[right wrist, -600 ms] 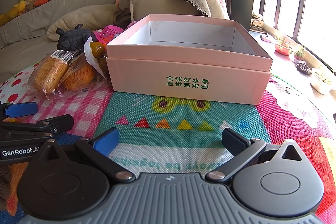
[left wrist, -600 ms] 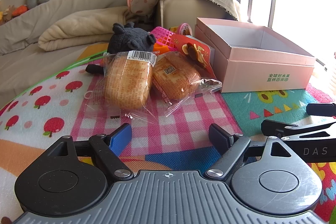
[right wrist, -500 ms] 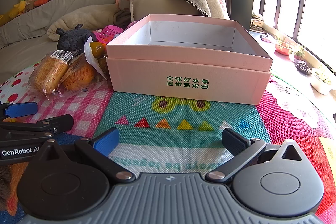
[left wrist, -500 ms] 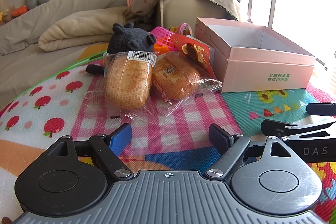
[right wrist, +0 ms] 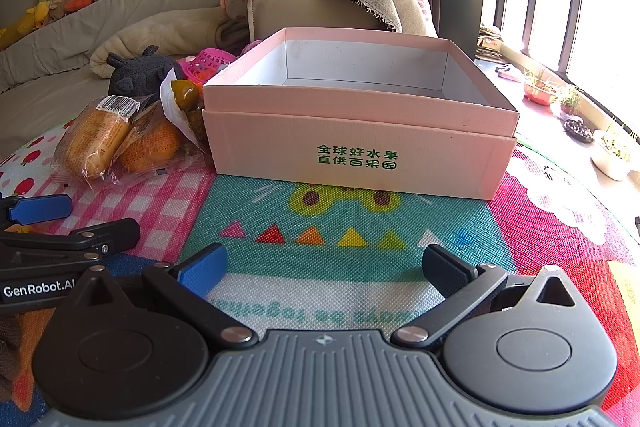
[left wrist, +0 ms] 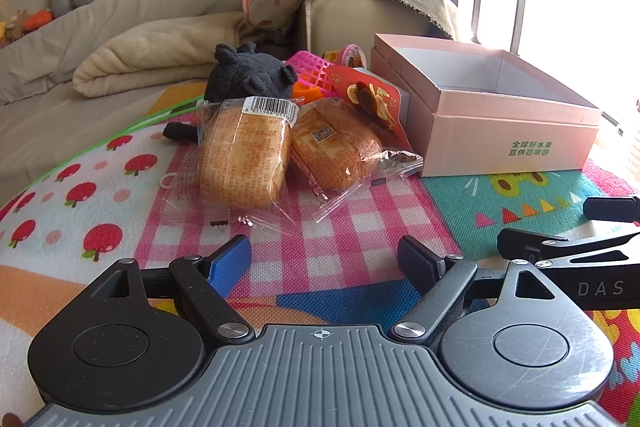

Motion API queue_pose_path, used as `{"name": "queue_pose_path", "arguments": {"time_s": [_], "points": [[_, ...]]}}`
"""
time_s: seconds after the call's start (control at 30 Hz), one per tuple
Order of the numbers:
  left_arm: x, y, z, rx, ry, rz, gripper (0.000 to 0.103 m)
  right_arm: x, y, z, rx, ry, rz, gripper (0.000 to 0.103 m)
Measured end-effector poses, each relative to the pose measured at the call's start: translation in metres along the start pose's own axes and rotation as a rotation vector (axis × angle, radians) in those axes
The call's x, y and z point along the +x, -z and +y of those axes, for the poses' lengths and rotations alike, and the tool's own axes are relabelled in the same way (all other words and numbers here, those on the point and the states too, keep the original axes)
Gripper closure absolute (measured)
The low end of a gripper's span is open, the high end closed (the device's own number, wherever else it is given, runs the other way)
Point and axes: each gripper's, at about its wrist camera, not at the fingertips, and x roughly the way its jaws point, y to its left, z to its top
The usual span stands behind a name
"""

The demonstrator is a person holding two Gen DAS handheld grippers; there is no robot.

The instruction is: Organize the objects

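**Snacks piled beside open pink box, both grippers empty**

Two wrapped bread packs lie just ahead of left gripper, touching each other; dark plush toy behind them. Pink box sits straight ahead of right gripper, right of the breads. Both grippers spread wide, holding nothing, low over play mat.

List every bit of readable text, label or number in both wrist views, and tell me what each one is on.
"全球好水果 直供百果园": green print on the pink cardboard box.
"GenRobot.AI" (last letter cut off): left gripper arm.
"DAS": right gripper arm.
"6 911988 01…": barcode on the clear-wrapped bread roll; remaining digits hidden.
Roll wrapper print, second wrapped bun QR label, colourful play mat lettering: too small or inverted.
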Motion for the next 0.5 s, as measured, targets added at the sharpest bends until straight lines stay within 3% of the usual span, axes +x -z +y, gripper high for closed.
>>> {"name": "queue_pose_path", "arguments": {"time_s": [0.5], "points": [[0.0008, -0.0007, -0.0029, -0.007, 0.005, 0.001, 0.016, -0.0004, 0.0, -0.0002, 0.0, 0.0, 0.0, 0.0]]}}
